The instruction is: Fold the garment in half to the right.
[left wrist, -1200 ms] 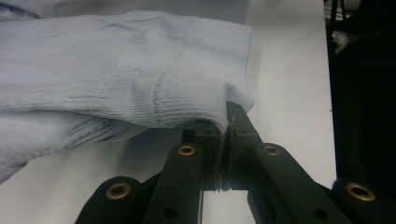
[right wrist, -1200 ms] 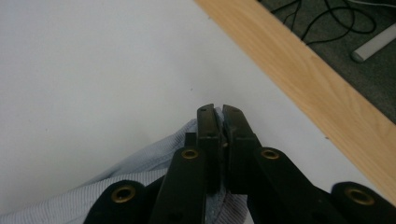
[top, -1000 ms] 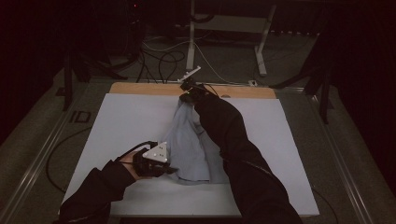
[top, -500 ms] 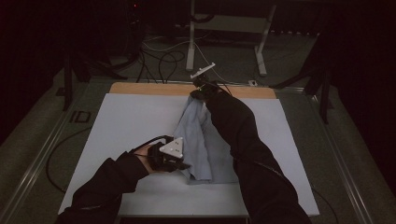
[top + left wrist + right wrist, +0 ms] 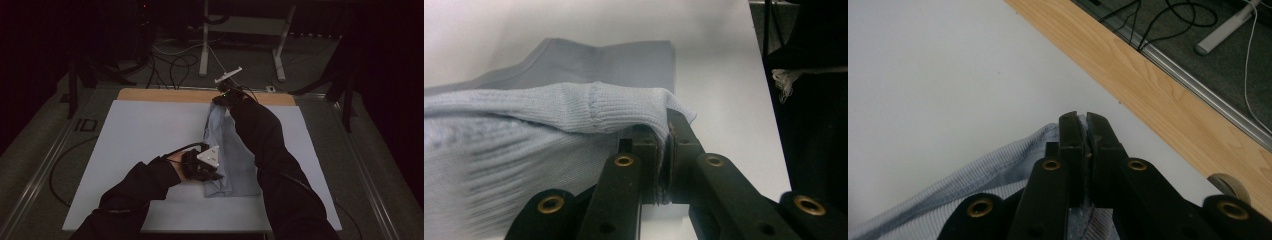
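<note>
Since the earlier frames the left gripper (image 5: 212,167) has carried its edge of the light blue knit garment (image 5: 235,155) rightward across the table, while the right gripper (image 5: 222,97) has stayed at the far edge, so the cloth now lies narrower, as a long strip running near to far on the white table (image 5: 140,140). The left gripper's jaws are pressed together on a ribbed hem at the garment's near left side, a fold draped over them. The right gripper's jaws are likewise closed on a thin corner of cloth at the far end, just short of the wooden strip (image 5: 165,95). The garment looks light, soft and limp: it sags and creases wherever unsupported, and should slide easily on the smooth top. The thicker ribbed hems and corners seem the surest places to pinch, as single layers could slip free.
</note>
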`<state>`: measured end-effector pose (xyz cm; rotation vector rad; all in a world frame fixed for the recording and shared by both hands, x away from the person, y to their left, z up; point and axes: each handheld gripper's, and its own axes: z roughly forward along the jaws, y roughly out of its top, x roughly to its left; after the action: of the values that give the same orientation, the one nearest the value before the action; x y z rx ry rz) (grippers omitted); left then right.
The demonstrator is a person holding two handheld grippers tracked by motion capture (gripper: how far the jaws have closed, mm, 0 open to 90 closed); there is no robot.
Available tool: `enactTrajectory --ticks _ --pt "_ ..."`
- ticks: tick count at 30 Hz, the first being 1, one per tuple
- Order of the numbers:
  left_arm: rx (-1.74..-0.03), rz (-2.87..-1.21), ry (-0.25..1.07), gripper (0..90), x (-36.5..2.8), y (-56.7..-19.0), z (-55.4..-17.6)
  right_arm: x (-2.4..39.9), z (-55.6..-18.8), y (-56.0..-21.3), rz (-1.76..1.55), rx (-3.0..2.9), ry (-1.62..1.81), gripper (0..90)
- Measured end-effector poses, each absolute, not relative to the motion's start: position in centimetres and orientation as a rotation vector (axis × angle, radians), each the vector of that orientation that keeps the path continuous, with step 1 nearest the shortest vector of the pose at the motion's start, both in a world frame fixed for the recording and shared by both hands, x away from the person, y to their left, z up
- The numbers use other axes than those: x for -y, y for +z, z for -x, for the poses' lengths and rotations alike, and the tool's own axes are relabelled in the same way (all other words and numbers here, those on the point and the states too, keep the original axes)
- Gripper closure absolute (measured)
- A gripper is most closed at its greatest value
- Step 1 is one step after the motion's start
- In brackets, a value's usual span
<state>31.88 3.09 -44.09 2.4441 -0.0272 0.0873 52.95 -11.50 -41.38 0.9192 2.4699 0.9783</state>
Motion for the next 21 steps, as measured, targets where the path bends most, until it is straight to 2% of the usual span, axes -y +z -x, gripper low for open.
enactTrajectory --ticks 21 --pt "0.08 -2.512 0.072 86.7 3.0 -47.2 -32.7 14.7 -53.9 -43.8 -0.979 -2.493 1.017 87.0"
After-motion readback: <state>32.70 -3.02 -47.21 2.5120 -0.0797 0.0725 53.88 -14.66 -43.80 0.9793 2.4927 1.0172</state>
